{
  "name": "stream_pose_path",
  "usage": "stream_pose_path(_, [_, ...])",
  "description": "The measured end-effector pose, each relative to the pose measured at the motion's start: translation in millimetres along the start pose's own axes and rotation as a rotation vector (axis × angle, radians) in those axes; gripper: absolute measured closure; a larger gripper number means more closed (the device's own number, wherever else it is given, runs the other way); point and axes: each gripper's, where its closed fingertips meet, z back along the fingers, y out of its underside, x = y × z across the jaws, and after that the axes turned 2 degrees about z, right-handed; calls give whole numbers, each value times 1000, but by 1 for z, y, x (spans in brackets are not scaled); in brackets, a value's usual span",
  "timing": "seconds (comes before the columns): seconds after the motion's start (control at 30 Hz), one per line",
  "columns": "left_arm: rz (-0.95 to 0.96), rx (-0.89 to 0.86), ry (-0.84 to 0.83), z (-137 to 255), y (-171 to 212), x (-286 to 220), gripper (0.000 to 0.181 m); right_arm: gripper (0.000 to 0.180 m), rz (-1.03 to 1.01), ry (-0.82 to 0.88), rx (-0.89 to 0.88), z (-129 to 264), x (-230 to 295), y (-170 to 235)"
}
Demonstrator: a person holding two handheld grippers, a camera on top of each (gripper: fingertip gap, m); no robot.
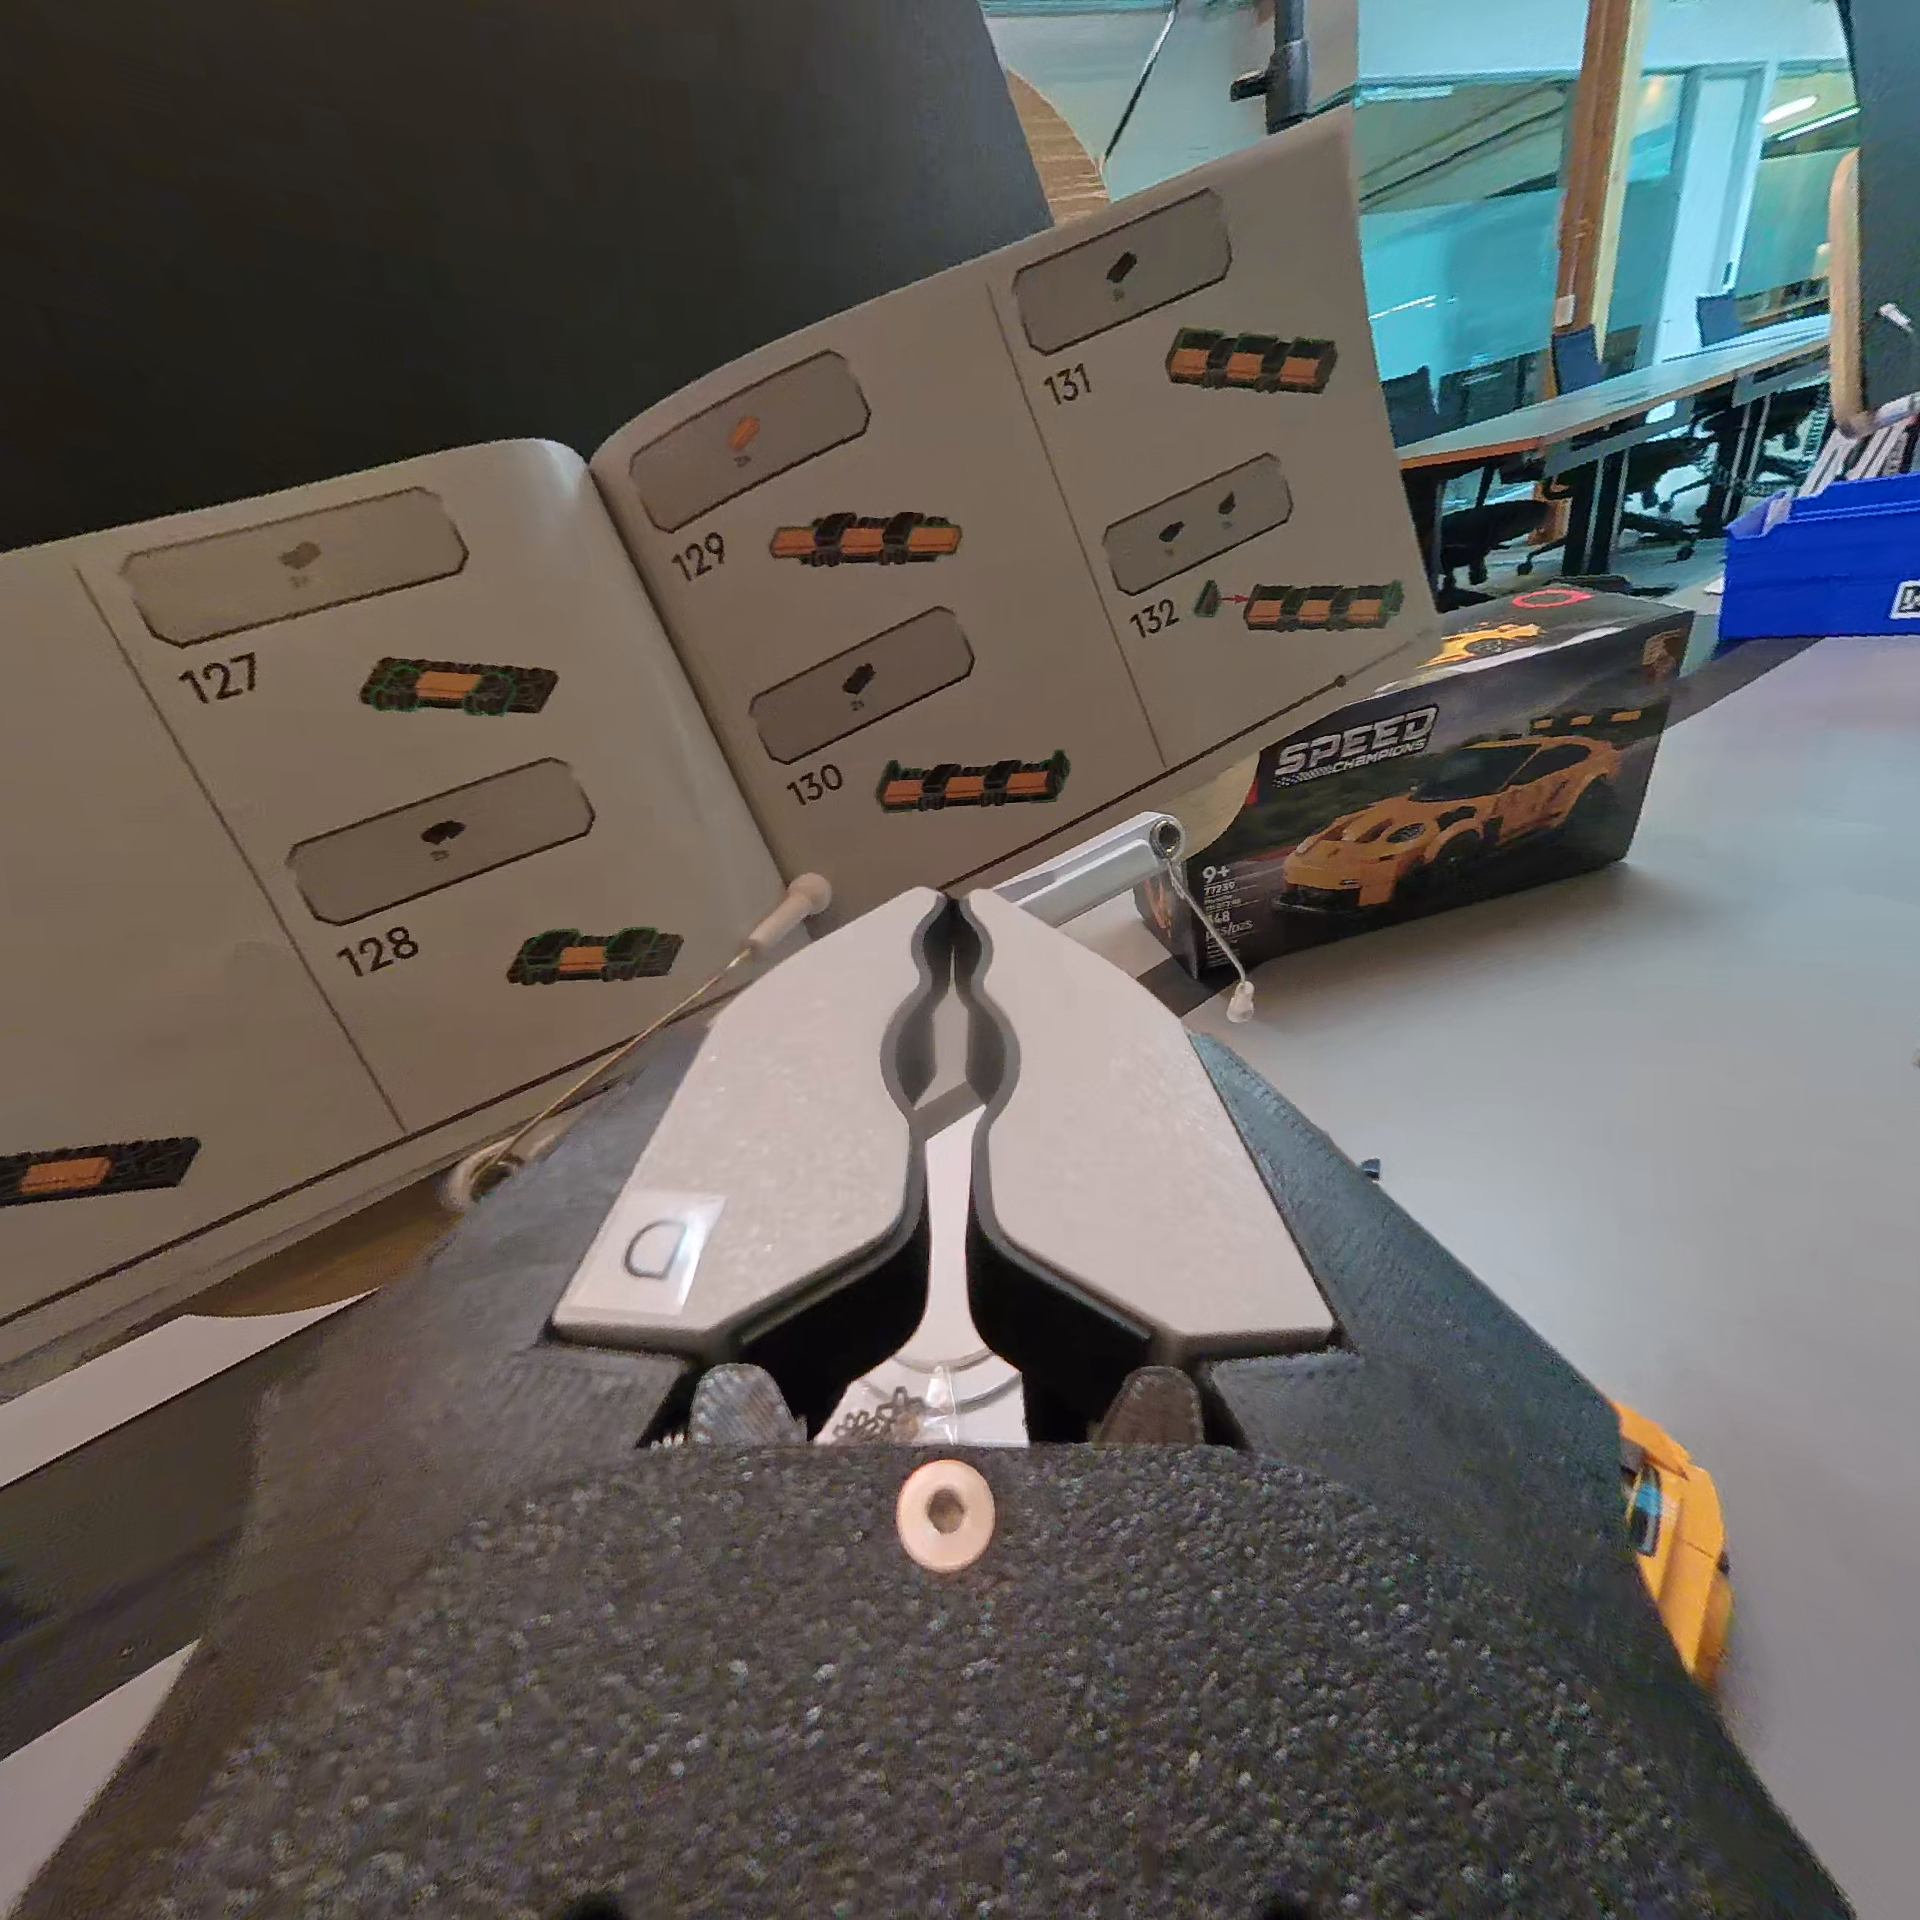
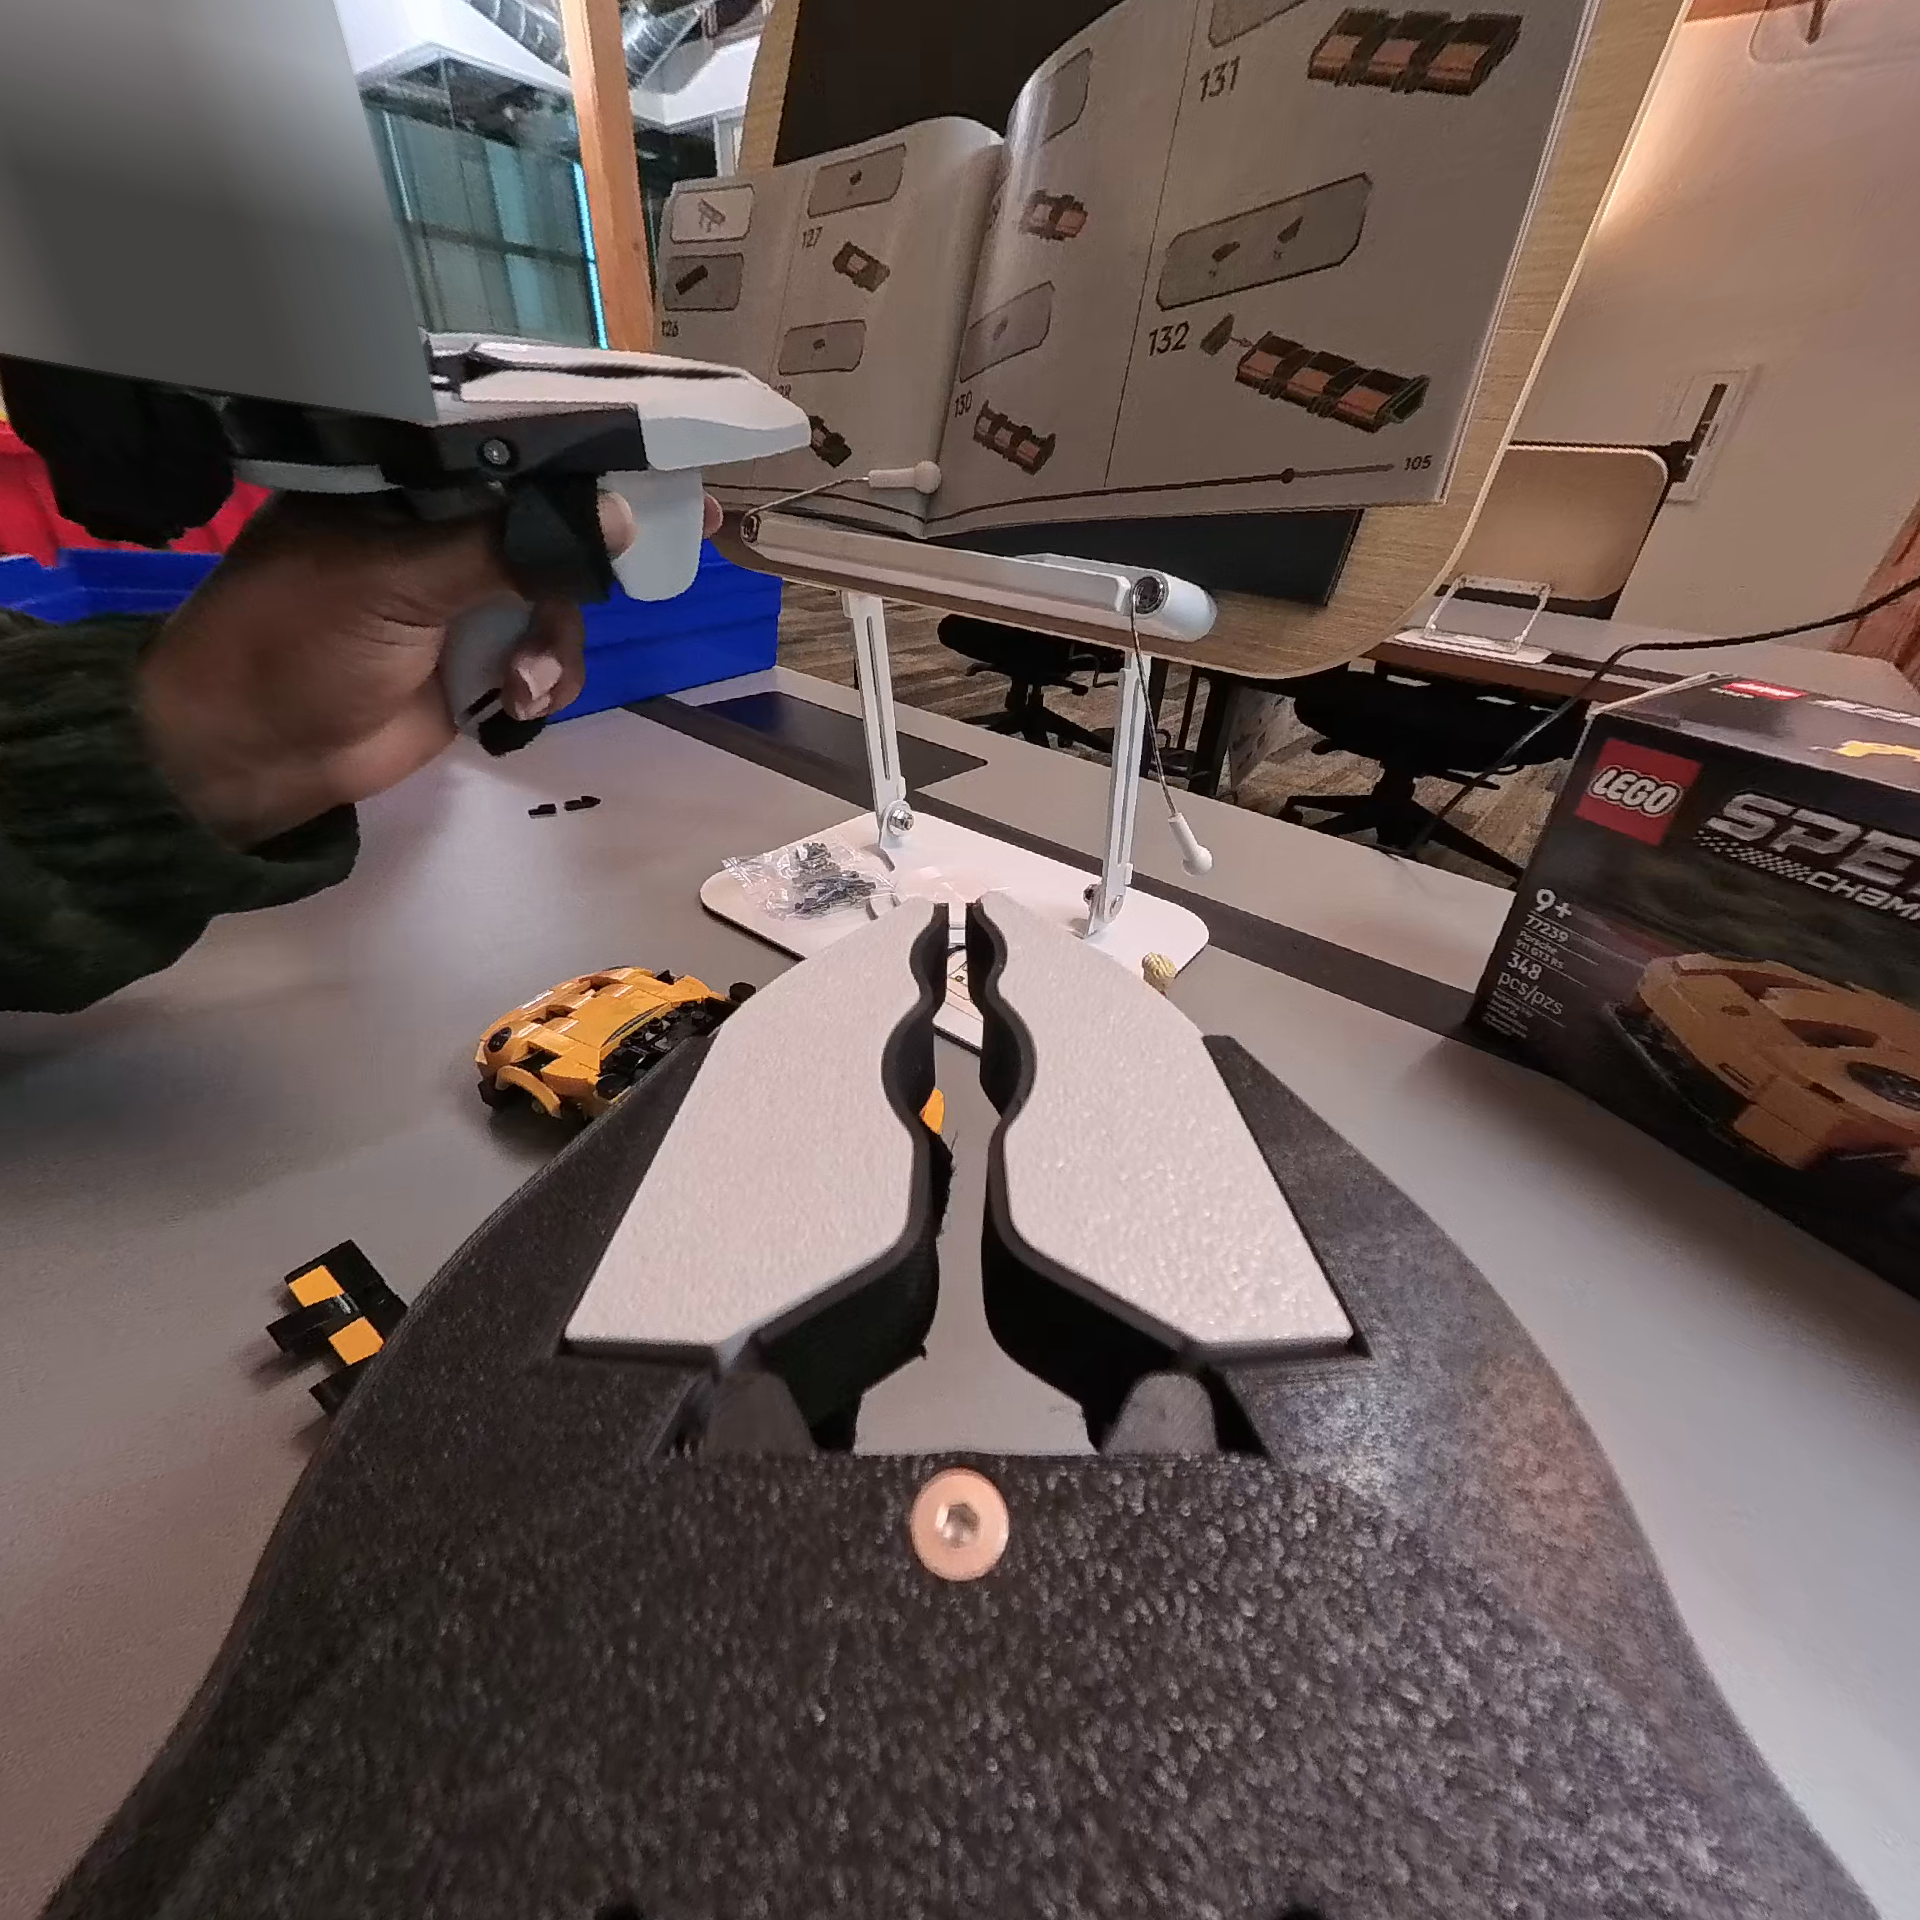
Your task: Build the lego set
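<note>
The yellow car (image 2: 597, 1039) sat on the grey table (image 2: 1507, 1455), just left of the right gripper (image 2: 957, 914), and looked largely built: body, roof and dark underside were all in place. In the left wrist view only a yellow edge of it (image 1: 1673, 1538) showed, past the gripper housing.

A small black-and-yellow strip (image 2: 332, 1314) lay on the table nearer the camera, well apart from the car. It resembled the sub-assembly drawn on the open page, so judged partly done and not yet fitted to the car. Two tiny black pieces (image 2: 563, 805) lay farther back, below the person's hand (image 2: 343, 665). A clear bag of small dark parts (image 2: 810, 873) rested on the base of the book stand (image 2: 1143, 925), so some parts were left to place.

The instruction booklet (image 1: 727, 644) stood open on the stand, showing the strip steps. The set's box (image 2: 1745, 935) stood to the right.

The left gripper (image 1: 953, 914) was raised above the table, pointed at the booklet; fingers nearly touching at the tips, nothing between them. The right gripper hovered low over the table, fingers at a narrow gap, also empty.

Judgement: task late-stage; strip and its attachment remained.
</note>
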Motion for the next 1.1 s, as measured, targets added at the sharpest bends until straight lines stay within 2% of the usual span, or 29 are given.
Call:
stream_pose_path(0.8, [14, 21, 99, -1, 3, -25, 181, 177, 1, 1, -5, 1, 0, -2])
stream_pose_path(0.9, [-4, 38, 195, 0, 2, -37, 181, 176, 5, -41, 13, 0, 6, 0])
stream_pose_path(1.07, [-82, 126, 429, 18, 5, -67, 181, 166, 61, -216, 119, -5, 44, 17])
stream_pose_path(1.1, [-93, 142, 472, 25, 8, -74, 167, 163, 83, -258, 135, -5, 55, 19])
